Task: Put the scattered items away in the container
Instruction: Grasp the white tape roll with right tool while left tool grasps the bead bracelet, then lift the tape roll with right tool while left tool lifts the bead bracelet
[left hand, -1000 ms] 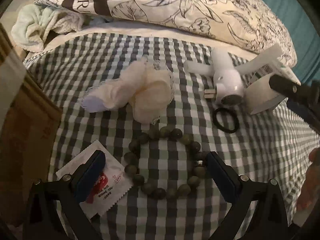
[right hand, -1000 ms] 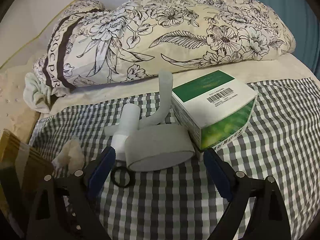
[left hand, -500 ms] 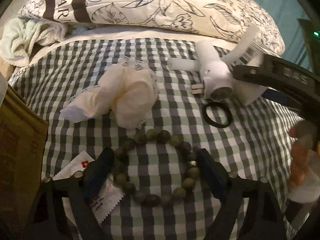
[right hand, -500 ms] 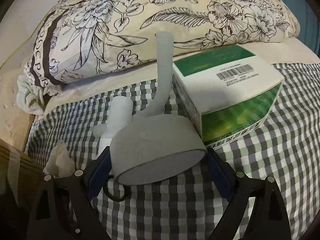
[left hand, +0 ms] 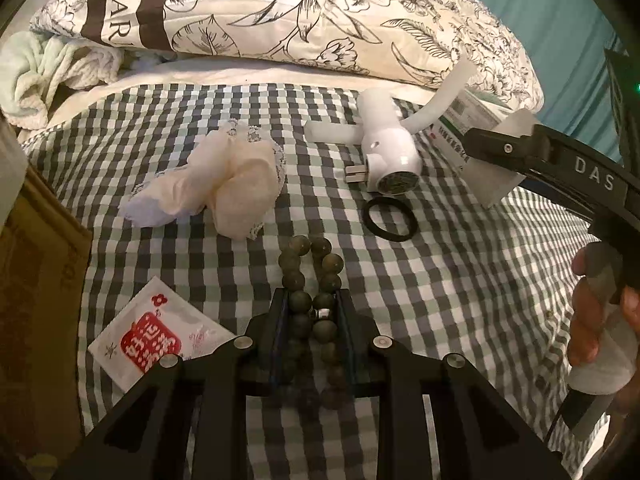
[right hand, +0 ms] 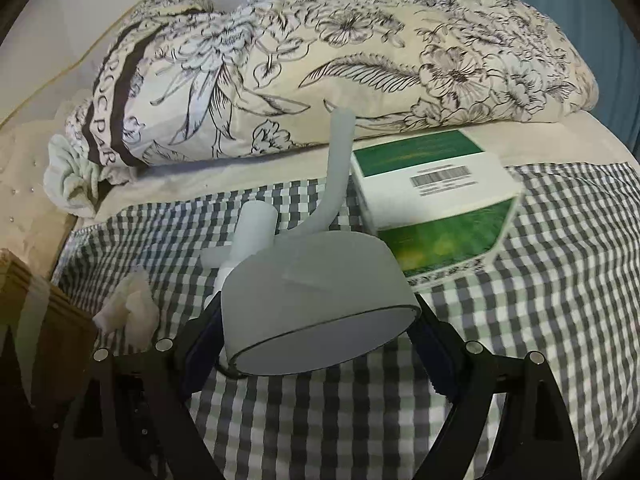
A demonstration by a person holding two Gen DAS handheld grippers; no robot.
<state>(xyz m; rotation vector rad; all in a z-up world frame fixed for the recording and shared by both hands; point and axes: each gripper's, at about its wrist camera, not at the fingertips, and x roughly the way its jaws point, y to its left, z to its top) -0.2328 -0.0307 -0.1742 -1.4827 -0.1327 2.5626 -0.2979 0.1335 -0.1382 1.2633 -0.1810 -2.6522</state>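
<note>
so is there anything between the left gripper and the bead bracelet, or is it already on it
Nothing stands between them. The left gripper is already shut on the bead bracelet, with the beads squeezed into a narrow loop between its fingers. The sachet lies off to one side on the checked cloth, clear of the grip.

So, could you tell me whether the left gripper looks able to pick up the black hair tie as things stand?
Probably not yet. The left gripper is shut on the bead bracelet, so it would have to drop that off first. Otherwise the hair tie lies flat on the checked cloth just ahead, uncovered.
</note>
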